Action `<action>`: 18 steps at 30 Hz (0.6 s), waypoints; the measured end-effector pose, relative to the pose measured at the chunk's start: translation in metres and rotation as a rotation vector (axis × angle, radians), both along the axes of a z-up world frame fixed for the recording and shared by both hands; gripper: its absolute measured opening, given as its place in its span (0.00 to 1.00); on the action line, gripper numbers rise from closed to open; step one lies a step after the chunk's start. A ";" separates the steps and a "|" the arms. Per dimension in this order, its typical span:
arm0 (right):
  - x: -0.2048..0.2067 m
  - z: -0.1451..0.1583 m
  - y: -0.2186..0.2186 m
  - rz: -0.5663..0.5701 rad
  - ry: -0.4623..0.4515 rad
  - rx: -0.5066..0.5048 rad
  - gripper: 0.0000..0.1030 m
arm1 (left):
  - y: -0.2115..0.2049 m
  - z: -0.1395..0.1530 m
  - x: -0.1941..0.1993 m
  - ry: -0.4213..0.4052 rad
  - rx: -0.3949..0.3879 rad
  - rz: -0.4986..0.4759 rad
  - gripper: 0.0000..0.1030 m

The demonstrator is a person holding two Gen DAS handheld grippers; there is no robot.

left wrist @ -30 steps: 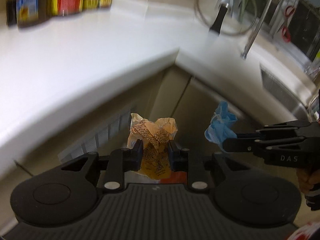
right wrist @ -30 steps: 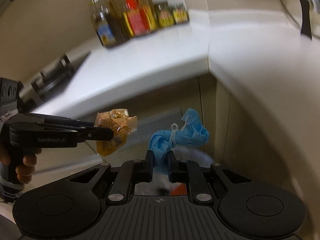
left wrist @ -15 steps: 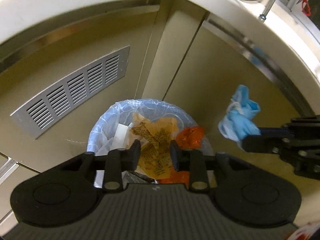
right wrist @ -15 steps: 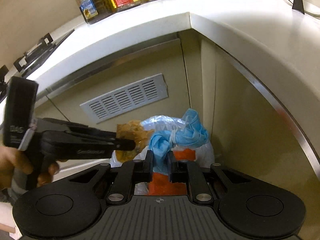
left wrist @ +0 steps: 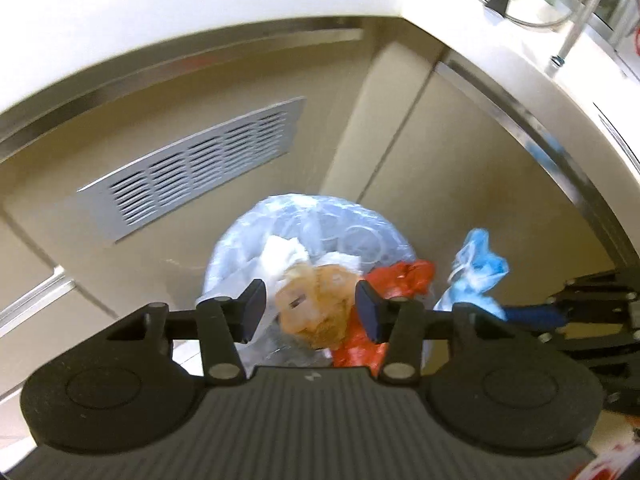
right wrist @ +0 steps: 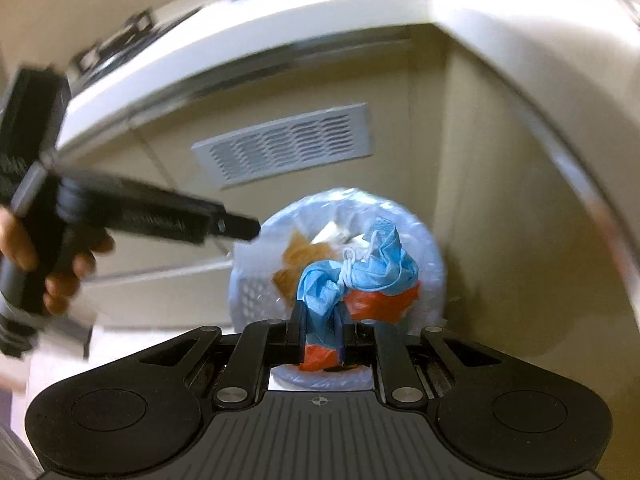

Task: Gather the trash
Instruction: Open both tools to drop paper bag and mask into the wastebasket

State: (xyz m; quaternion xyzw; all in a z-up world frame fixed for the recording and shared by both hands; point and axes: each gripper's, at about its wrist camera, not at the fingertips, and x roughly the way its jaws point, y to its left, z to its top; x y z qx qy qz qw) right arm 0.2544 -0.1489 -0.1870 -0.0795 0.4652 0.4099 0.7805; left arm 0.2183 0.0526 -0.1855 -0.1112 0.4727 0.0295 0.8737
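— What is the left gripper [left wrist: 310,312] doing over the trash bin [left wrist: 256,232]?

— It is hovering above the bin's mouth with its jaws standing well apart; they have just been opening. The crumpled orange wrapper [left wrist: 320,304] is showing between the pads, but neither pad is pressing on it. The frame is blurred there, so it may be dropping free or already lying on the heap; I cannot tell which.

— And the right gripper [right wrist: 320,332]?

— It is pinching the blue face mask [right wrist: 360,268] tightly, jaws nearly closed on the lower end, while the rest of the mask is bunching up above the fingertips with its white ear loop showing. It is hanging over the bin, toward the near rim.

— What is lying in the bin?

— A pale blue liner is wrapping the rim, and inside white paper [left wrist: 284,252] is sitting toward the far side, with a red-orange plastic scrap [left wrist: 400,276] against the right edge.

— Where is the bin standing?

— On the floor in the corner where the two cabinet fronts are meeting, under the white countertop [left wrist: 160,4], just beside the grey vent grille [left wrist: 192,168].

— Is a person showing?

— A hand [right wrist: 52,268] is gripping the left gripper's handle at the left edge of the right wrist view.
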 end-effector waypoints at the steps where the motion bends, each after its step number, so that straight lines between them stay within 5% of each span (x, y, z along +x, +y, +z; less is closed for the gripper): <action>1: 0.000 -0.004 0.005 0.025 0.001 -0.005 0.14 | 0.003 0.002 -0.004 0.002 -0.003 0.021 0.44; 11: -0.008 -0.063 0.052 0.196 0.016 -0.085 0.14 | 0.021 0.002 -0.039 0.031 0.006 0.165 0.43; 18: -0.001 -0.093 0.065 0.180 0.042 -0.138 0.14 | 0.027 -0.002 -0.052 0.052 0.011 0.205 0.42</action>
